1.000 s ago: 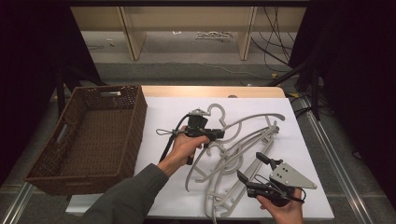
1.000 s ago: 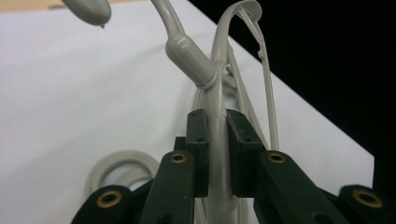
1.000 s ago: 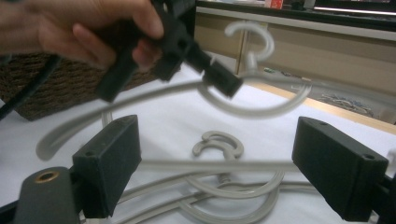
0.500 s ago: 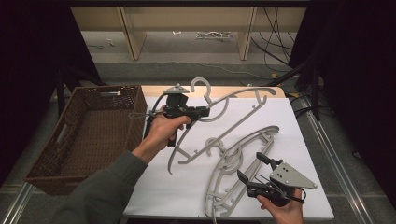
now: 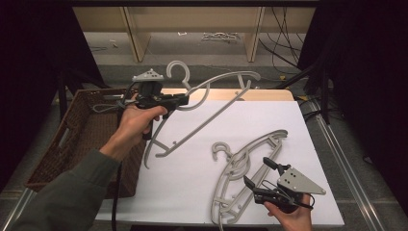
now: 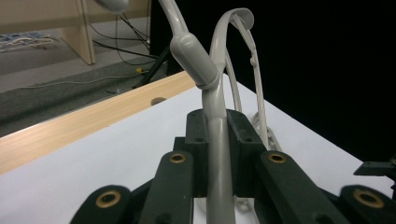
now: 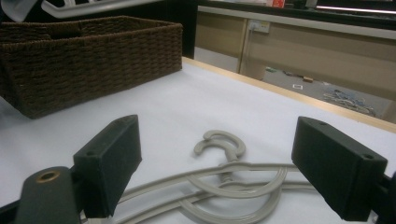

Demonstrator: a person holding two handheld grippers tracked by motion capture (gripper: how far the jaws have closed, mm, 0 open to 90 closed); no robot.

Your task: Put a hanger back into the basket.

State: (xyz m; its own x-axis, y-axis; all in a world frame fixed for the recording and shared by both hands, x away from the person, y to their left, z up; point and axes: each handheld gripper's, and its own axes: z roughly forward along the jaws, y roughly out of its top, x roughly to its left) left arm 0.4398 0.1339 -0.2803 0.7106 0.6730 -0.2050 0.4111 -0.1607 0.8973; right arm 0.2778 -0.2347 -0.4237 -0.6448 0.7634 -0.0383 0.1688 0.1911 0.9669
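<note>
Left tool (image 5: 180, 100) clamped on hanger (image 5: 211, 103) neck, held above table w/ basket (image 5: 82, 139) beside.

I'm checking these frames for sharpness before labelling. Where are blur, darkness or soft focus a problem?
High view: table evenly lit, surroundings black, lifted hanger fairly crisp. Left gripper view: the hanger's neck in the left claw is sharp, right half black. Right gripper view: right claw pads slightly soft, lying hangers and basket clear.
</note>
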